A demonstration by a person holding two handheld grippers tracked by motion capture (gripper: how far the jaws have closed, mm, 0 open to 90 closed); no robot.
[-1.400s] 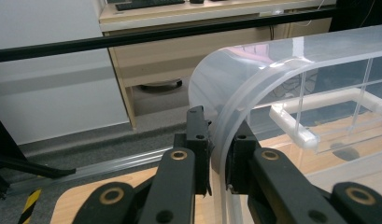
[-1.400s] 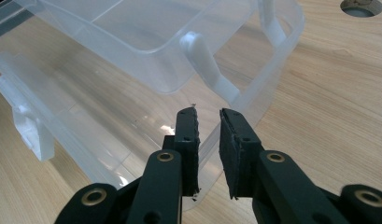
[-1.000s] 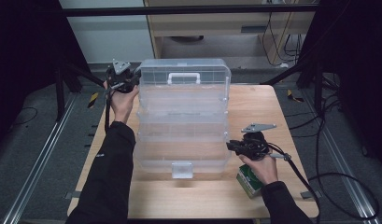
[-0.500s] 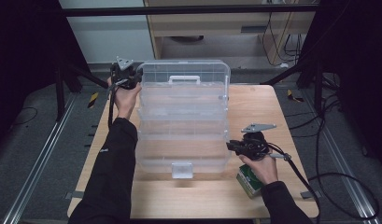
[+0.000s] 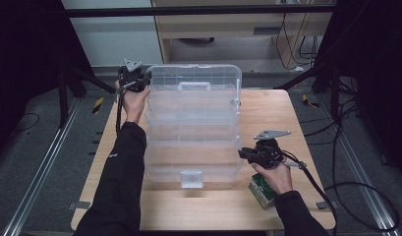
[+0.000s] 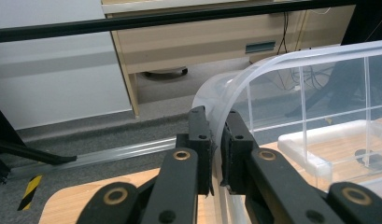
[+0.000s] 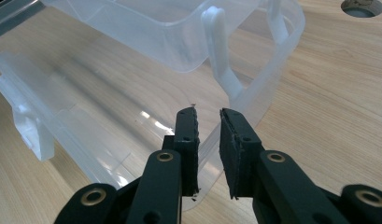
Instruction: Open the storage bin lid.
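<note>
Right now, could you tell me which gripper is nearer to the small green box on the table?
The right one. The right gripper is just above the green box, at the clear organizer's near right edge; the left gripper clamps the organizer's far left corner.

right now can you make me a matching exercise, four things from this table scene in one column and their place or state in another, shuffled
Things:
1. left gripper
2. right gripper
3. clear plastic tiered organiser box
4. small green and white carton

Places or states:
A. lies on the wooden table at the near right, under the person's right hand
B. clamped on the rim of the lid at the box's far left corner
C. stands opened out in the middle of the table
D. jaws around the wall of the box's base on its right side

Pairs: 1-B, 2-D, 3-C, 4-A
</note>
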